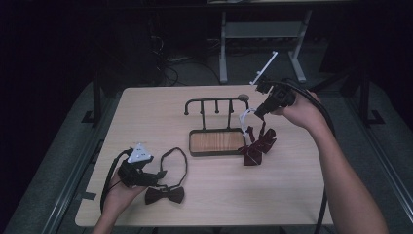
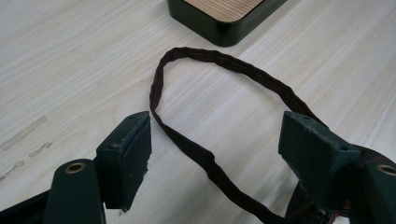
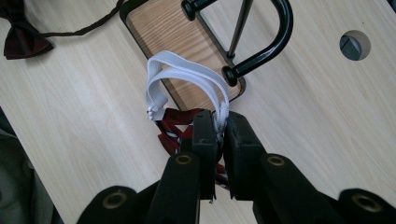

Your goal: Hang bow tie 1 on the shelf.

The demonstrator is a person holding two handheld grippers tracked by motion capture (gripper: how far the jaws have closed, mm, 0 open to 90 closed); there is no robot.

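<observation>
Striped bow tie (image 1: pixel 256 146) hangs lengthwise downward from right gripper (image 3: pixel 218 128).

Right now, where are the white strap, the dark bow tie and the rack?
white strap (image 3: pixel 187 65): right gripper view, top of its loop.
dark bow tie (image 1: pixel 164 195): high view, centre knot.
rack (image 1: pixel 216 100): high view, top bar.

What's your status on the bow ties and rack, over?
Right gripper shut on white strap of striped bow tie, beside rack. Left gripper open over dark bow tie's strap. Nothing blocking.

Striped dark-red bow tie (image 1: pixel 257 145) hanging by its white strap (image 3: pixel 187 74), lower end touching table, beside rack base.
</observation>
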